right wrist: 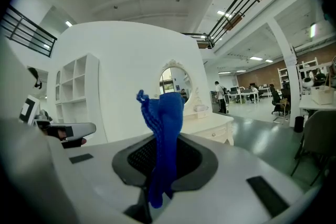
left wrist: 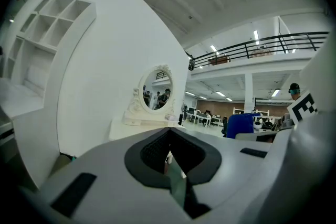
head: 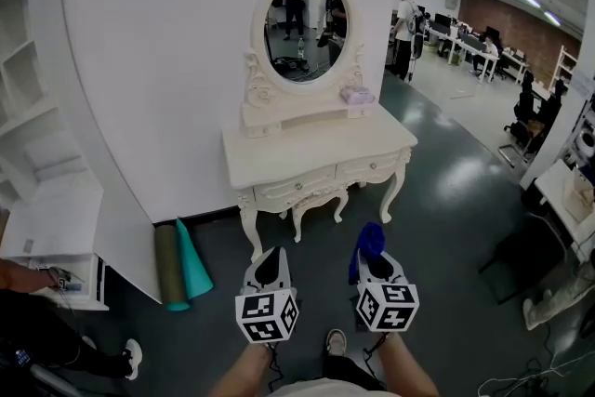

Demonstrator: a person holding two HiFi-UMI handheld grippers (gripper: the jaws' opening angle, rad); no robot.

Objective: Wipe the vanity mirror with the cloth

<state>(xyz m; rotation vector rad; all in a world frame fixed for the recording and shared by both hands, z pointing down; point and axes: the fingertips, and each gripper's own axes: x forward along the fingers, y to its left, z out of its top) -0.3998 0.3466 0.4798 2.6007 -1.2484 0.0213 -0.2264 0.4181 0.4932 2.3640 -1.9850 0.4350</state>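
Note:
An oval vanity mirror (head: pixel 304 30) in a carved cream frame stands on a cream dressing table (head: pixel 316 149) against the white wall; it also shows small in the left gripper view as the mirror (left wrist: pixel 156 90) and in the right gripper view as the mirror (right wrist: pixel 174 80). My right gripper (head: pixel 372 261) is shut on a blue cloth (right wrist: pixel 162 137), which sticks up from its jaws as the cloth (head: pixel 369 245). My left gripper (head: pixel 268 270) is shut with nothing in it. Both grippers are held low, well short of the table.
White shelving (head: pixel 42 163) stands at the left. Two rolled mats (head: pixel 181 265), olive and teal, lean at the wall's foot. A person (head: pixel 37 330) sits at the lower left. Office desks and people (head: pixel 469 46) fill the far right. A small box (head: pixel 356 95) rests on the table top.

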